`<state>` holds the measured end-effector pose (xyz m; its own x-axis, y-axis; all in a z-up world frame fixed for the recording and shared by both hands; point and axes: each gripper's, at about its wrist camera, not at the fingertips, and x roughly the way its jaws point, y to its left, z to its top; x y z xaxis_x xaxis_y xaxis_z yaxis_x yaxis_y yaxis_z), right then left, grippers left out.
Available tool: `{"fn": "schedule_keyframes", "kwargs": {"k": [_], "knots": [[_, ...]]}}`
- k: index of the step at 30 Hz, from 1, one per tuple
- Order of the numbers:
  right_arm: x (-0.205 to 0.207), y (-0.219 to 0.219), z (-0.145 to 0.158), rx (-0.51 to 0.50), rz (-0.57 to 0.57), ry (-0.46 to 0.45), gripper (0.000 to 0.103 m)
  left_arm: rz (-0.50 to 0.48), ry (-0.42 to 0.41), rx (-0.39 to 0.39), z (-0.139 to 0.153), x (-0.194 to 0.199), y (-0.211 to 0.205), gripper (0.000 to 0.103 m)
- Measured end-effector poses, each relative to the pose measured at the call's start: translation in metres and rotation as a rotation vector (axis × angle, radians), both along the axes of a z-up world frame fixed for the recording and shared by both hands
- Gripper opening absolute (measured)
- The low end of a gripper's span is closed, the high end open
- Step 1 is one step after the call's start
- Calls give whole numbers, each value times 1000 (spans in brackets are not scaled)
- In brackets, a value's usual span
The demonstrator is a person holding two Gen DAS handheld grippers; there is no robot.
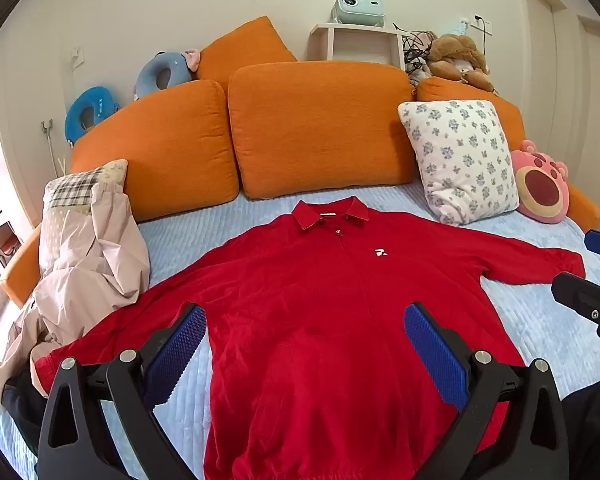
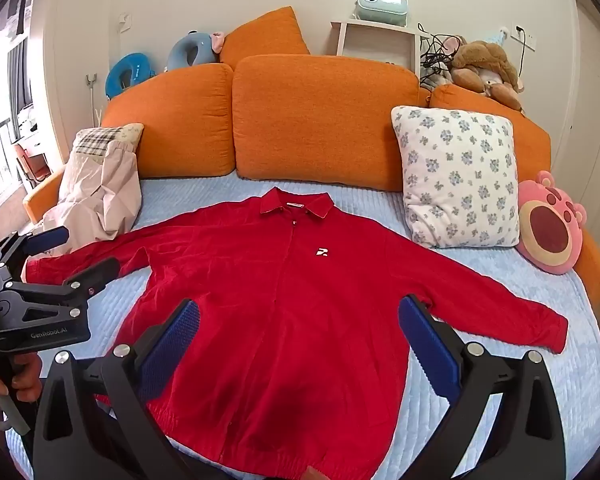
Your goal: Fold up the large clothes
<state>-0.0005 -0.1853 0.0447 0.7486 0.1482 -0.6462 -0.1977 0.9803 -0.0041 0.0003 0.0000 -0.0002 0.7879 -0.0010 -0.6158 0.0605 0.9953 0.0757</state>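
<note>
A red jacket (image 1: 324, 312) is spread flat, front up, on the pale blue bed (image 1: 532, 320), its collar turned toward the orange cushions (image 1: 320, 128) and both sleeves stretched outward. The left gripper (image 1: 305, 354) and the right gripper (image 2: 298, 346) are held above its lower half, fingers wide apart, nothing grasped. A pink garment (image 1: 96, 248) is heaped beside the left sleeve.
</note>
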Motion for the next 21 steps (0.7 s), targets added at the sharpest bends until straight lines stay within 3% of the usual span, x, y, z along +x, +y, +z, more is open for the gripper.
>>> {"fn": "schedule_keyframes", "kwargs": {"k": [13,21], "knots": [[0,-3,-8,3,-8,0,98,-3,-21,8,-5,0,-7,101],[2,-5,-1,13,-10,11,98,1,-8,-27,-2,-1,6,101]]}}
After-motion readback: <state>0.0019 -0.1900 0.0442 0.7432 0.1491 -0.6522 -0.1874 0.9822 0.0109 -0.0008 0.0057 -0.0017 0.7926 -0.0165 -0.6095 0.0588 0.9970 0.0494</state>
